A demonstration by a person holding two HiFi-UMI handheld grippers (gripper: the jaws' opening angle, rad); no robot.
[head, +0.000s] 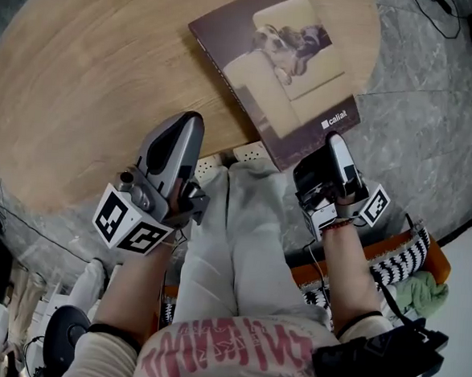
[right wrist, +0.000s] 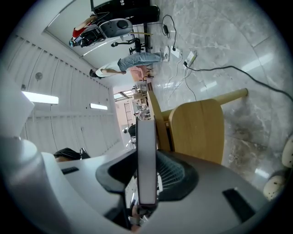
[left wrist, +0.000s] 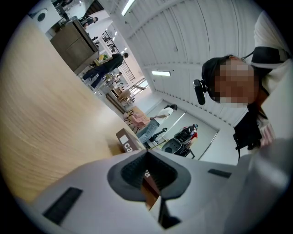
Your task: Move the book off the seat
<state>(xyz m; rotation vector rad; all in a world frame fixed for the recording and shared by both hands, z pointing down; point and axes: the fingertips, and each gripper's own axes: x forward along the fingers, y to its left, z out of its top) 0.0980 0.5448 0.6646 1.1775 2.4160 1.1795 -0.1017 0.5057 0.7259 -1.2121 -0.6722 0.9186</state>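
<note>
Wooden tabletop point(head: 107, 70) bears the book point(head: 264, 73), seemingly set down off the seat; right tongs point(head: 336, 141) clamp its overhanging edge, left tongs point(head: 191, 122) closed, empty.

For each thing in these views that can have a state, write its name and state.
book, resting on the table, near end overhanging the edge.
right gripper, shut on the book's edge.
left gripper, shut at the tips, holding nothing.
</note>
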